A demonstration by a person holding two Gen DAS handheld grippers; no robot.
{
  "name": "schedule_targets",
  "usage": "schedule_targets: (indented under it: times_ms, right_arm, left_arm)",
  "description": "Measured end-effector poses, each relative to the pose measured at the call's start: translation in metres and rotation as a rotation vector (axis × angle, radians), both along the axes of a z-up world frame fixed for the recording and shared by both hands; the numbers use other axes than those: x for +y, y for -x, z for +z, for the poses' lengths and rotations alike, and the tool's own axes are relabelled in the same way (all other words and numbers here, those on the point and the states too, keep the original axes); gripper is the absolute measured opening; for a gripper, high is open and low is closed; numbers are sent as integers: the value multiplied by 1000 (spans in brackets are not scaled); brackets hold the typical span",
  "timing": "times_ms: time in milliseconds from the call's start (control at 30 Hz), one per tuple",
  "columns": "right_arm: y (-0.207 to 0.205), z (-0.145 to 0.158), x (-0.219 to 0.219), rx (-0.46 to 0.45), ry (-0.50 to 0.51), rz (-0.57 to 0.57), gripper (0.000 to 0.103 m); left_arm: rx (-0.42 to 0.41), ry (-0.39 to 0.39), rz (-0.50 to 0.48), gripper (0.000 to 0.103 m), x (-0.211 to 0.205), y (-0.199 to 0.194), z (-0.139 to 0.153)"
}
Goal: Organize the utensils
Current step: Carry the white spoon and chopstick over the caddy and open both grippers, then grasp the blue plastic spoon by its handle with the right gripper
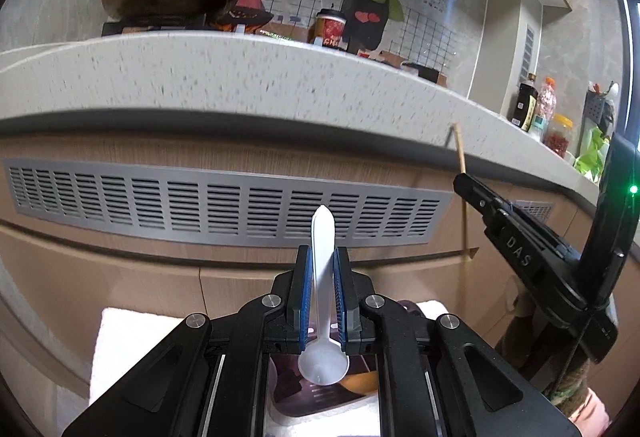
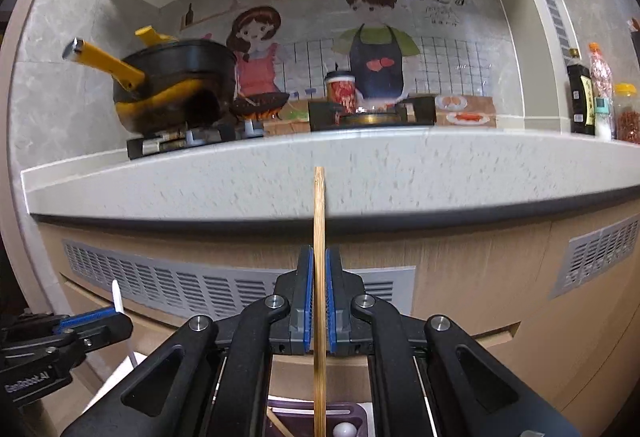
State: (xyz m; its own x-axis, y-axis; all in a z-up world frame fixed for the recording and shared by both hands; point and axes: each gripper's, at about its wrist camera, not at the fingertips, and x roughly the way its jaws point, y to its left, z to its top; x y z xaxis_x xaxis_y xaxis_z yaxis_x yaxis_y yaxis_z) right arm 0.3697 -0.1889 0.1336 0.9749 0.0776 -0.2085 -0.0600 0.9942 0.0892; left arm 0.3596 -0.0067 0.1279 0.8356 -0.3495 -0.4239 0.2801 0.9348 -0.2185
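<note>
A white plastic spoon is clamped between the blue pads of the left gripper, whose fingers are clenched on its handle. The handle stands up past the fingertips, and the bowl hangs low, back toward the camera. Under the bowl a purple tray is seen, lying on a white cloth. In the right wrist view the same spoon's handle tip is seen sticking up from the left gripper at the lower left edge.

A thin wooden chopstick is gripped by the right gripper, with the fingers clenched on its shaft. The stick is held nearly upright; its top reaches the front edge of the desk, and its lower end runs down out of the picture, over the purple tray. A small white round object lies in that tray, too partly seen to be named. In the left wrist view the right gripper is found at the right, with the chopstick rising from it.

Both grippers are held in front of a wooden cabinet face with a grey vent grille, below the speckled desk. On the desk a black and yellow pot sits on a gas stove, a red paper cup stands further right, and bottles and jars are grouped at the far right. A cartoon wall sticker covers the wall behind.
</note>
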Motion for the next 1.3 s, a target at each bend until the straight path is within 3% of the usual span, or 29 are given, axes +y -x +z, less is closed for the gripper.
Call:
schedule_targets:
  times_ms: [133, 200, 333, 467, 567, 667, 800, 933, 1033, 1300]
  right_arm:
    - [0, -16, -3, 40, 7, 21, 9]
    - [6, -22, -7, 70, 31, 23, 18]
    - [31, -35, -24, 128, 61, 14, 33]
    - [59, -58, -40, 241, 115, 5, 48]
    - [80, -77, -53, 311, 149, -29, 63]
    - [98, -96, -64, 393, 158, -54, 68]
    - [118, -115, -73, 470, 153, -66, 90]
    - [127, -135, -73, 557, 137, -27, 94]
    - [121, -149, -65, 631, 123, 28, 95]
    - [91, -173, -26, 709, 173, 158, 95]
  left_arm:
    - [36, -18, -9, 20, -5, -4, -14]
    - [48, -17, 2, 31, -2, -1, -19]
    - [83, -15, 33, 37, 7, 14, -31]
    - [141, -43, 47, 51, 15, 35, -54]
    - [198, -68, 54, 52, 20, 56, -78]
    - [266, -73, 56, 54, 27, 80, -103]
    - [336, -121, 53, 62, 30, 110, -134]
    - [378, -157, 40, 63, 29, 138, -150]
    - [412, -148, 29, 75, 31, 147, -157]
    - [456, -127, 59, 75, 45, 158, -162]
